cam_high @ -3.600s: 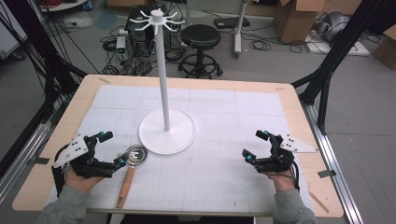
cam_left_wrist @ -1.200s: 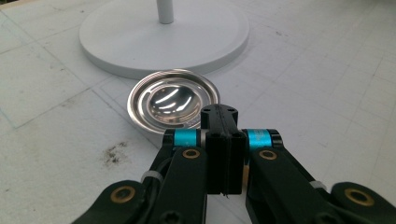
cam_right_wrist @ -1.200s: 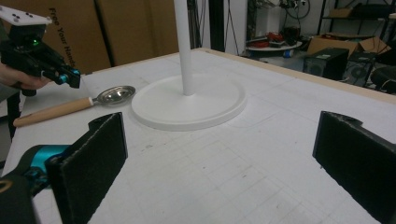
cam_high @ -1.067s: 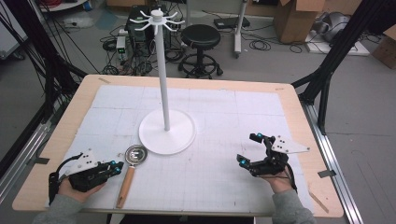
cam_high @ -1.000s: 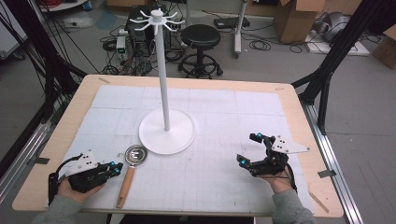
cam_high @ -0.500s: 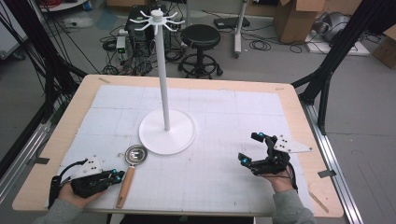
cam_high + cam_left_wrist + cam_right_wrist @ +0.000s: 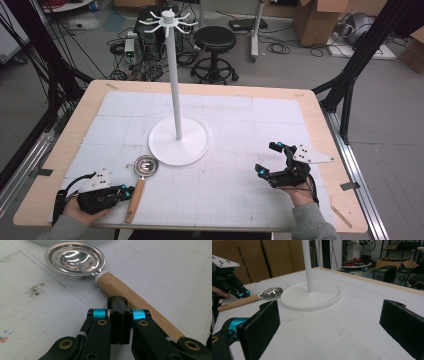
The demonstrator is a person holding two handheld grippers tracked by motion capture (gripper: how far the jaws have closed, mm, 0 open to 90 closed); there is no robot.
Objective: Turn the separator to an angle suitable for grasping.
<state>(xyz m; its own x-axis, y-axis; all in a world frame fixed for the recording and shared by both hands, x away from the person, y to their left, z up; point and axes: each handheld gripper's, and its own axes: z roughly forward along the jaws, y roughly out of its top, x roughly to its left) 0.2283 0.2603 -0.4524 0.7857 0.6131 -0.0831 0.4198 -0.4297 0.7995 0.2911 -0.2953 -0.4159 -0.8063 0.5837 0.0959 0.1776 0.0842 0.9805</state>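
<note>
The left gripper is lying low on the table at about 7 o'clock, its jaws pressed together with nothing between them. Its tips are sitting just beside the wooden handle of the strainer spoon, possibly touching it. The spoon's steel bowl is pointing toward 12 o'clock, near the white stand. At 4 o'clock, the right gripper is hovering with jaws spread wide and empty.
</note>
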